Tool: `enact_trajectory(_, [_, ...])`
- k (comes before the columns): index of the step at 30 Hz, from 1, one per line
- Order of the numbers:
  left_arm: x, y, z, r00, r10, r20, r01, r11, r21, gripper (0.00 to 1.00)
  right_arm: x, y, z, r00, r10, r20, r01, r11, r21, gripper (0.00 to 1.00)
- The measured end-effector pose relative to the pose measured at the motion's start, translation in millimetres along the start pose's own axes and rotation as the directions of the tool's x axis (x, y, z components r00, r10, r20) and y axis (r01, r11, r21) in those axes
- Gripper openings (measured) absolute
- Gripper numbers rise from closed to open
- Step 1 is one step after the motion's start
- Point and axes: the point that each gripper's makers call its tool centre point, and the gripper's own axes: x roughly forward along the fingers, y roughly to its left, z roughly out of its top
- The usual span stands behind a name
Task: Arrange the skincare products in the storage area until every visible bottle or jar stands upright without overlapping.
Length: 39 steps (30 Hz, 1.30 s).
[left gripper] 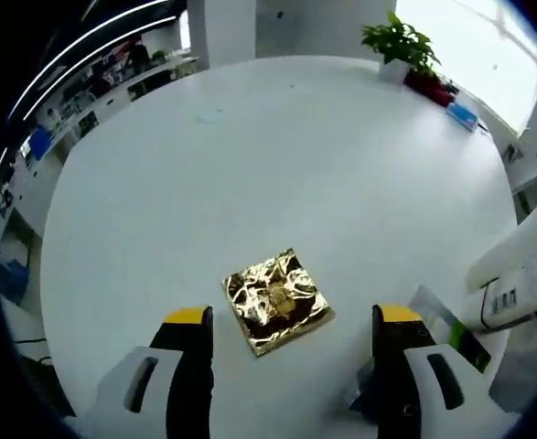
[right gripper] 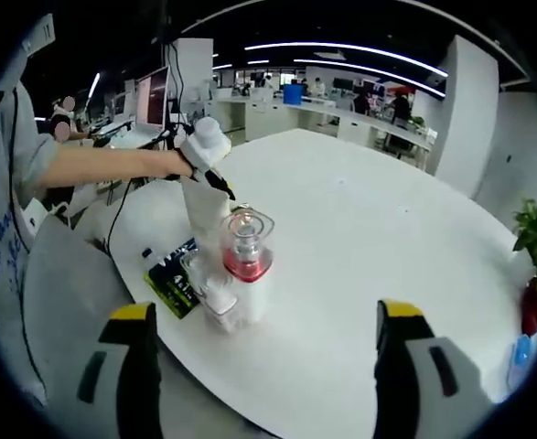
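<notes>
Left gripper view: the left gripper (left gripper: 291, 352) is held wide open and empty above the white round table (left gripper: 277, 155); a crumpled gold foil packet (left gripper: 275, 302) lies flat between the jaws. At 3 o'clock a white tube (left gripper: 515, 270) is cut off by the frame edge.

Right gripper view: the right gripper (right gripper: 266, 352) is likewise spread wide, holding nothing. At 11 o'clock the skincare products are clustered near the table edge: a clear red-banded bottle (right gripper: 247, 251) upright, a small clear jar (right gripper: 215, 297) touching it, a dark sachet (right gripper: 172, 279) lying flat. A person's hand (right gripper: 193, 160) holds a white bottle (right gripper: 204, 197) above them.

The approach step is judged to be in hand; next, a grasp on one product is called for. Labels are too small to be read.
</notes>
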Motion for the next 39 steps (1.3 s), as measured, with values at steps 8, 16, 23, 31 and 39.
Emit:
enact_trajectory(8, [6.5,5.1,-0.1,1.0,0.016,-0.013,-0.017,0.999,-0.045,0.66,2.3,-0.2,-0.9,1.0,0.0,0.001,0.0,1.0,0.01,1.0])
enact_trajectory(16, [8.8,12.7,3.3,0.999,0.05,-0.013,-0.051,0.994,-0.092,0.59,2.9,-0.2,-2.2,1.0,0.0,-0.001,0.0,1.0,0.015,0.99])
enact_trajectory(23, [11.6,17.7,3.0,0.995,0.099,-0.032,-0.101,0.991,-0.085,0.54,2.1,-0.8,-0.8,1.0,-0.004,0.004,0.004,1.0,0.014,0.99])
enact_trajectory(31, [12.8,19.6,4.6,0.993,0.11,-0.035,-0.113,0.99,-0.085,0.5,1.5,0.2,-4.6,1.0,-0.001,-0.003,0.001,1.0,0.019,0.98])
enact_trajectory(39, [13.4,19.9,5.5,0.994,0.104,-0.034,-0.106,0.992,-0.074,0.43,1.1,-0.4,-2.8,1.0,-0.003,0.002,0.003,1.0,0.02,0.99])
